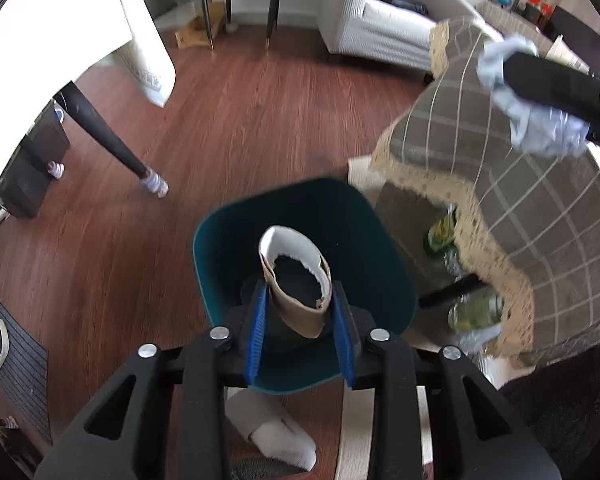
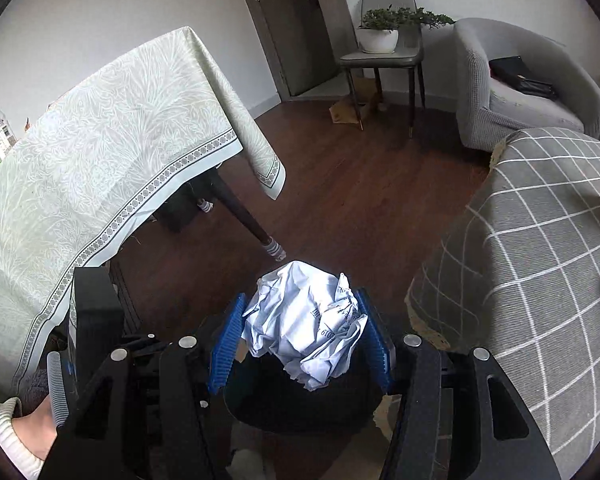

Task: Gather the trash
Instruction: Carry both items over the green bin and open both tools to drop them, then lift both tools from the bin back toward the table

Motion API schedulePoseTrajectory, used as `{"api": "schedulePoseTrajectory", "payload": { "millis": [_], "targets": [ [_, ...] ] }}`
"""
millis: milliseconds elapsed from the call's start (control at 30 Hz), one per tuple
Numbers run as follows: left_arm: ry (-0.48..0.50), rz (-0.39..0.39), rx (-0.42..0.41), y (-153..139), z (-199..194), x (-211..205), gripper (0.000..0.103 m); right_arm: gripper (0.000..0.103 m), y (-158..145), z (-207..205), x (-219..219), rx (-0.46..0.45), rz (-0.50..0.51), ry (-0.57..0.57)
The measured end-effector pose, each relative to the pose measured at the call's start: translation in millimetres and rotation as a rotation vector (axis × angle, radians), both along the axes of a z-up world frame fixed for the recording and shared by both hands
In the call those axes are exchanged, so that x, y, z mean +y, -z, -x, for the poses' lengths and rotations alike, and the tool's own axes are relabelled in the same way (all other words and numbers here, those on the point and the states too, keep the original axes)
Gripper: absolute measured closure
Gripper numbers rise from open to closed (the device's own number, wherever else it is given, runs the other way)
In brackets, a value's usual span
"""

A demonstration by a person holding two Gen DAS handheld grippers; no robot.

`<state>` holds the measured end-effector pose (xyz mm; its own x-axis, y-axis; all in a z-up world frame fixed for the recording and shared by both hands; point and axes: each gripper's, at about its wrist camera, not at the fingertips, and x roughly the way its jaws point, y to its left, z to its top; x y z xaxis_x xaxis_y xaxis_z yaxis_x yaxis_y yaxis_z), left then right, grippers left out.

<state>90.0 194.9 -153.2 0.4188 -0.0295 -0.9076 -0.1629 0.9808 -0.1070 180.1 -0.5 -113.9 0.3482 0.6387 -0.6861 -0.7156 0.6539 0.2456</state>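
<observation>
My left gripper [image 1: 298, 320] is shut on a torn cardboard tube with white paper lining [image 1: 296, 280] and holds it right above the open dark teal trash bin [image 1: 376, 240] on the floor. My right gripper [image 2: 304, 340] is shut on a crumpled ball of white printed paper [image 2: 304, 328] and holds it above the bin's dark rim [image 2: 300, 420]. In the left wrist view the right gripper [image 1: 560, 92] with the paper ball [image 1: 540, 124] is high at the right, over the checked cloth.
A low table under a grey checked cloth [image 1: 520, 184] stands right of the bin, with bottles [image 1: 472, 312] beneath it. A table with a pale green cloth [image 2: 100, 168] and dark legs [image 1: 100, 128] is at the left. A white sock [image 1: 276, 436] lies on the wooden floor.
</observation>
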Motion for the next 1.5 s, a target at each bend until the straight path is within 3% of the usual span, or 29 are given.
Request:
{"api": "schedulePoseTrajectory", "payload": {
  "millis": [133,233,733,1233,1300,1367,1500],
  "targets": [
    [0.01,-0.019,0.048,11,5,3,0.061,0.047,19,1,16,0.02,0.052,-0.012],
    [0.013,-0.019,0.008,4,12,5,0.047,0.047,34,-3,25,0.045,0.09,-0.012],
    [-0.088,-0.049,-0.139,-37,29,32,0.014,0.047,118,-14,59,0.18,0.285,-0.014],
    [-0.158,-0.077,-0.197,-57,46,52,0.008,0.047,177,-3,87,0.231,0.451,-0.066],
    [-0.167,-0.066,-0.209,-59,48,55,0.008,0.042,180,-2,89,0.228,0.458,-0.068],
    [-0.174,-0.06,-0.215,-60,50,58,0.008,0.028,183,-2,89,0.229,0.463,-0.069],
    [-0.177,-0.055,-0.226,-63,49,59,0.008,0.028,183,0,91,0.214,0.474,-0.074]
  ]
}}
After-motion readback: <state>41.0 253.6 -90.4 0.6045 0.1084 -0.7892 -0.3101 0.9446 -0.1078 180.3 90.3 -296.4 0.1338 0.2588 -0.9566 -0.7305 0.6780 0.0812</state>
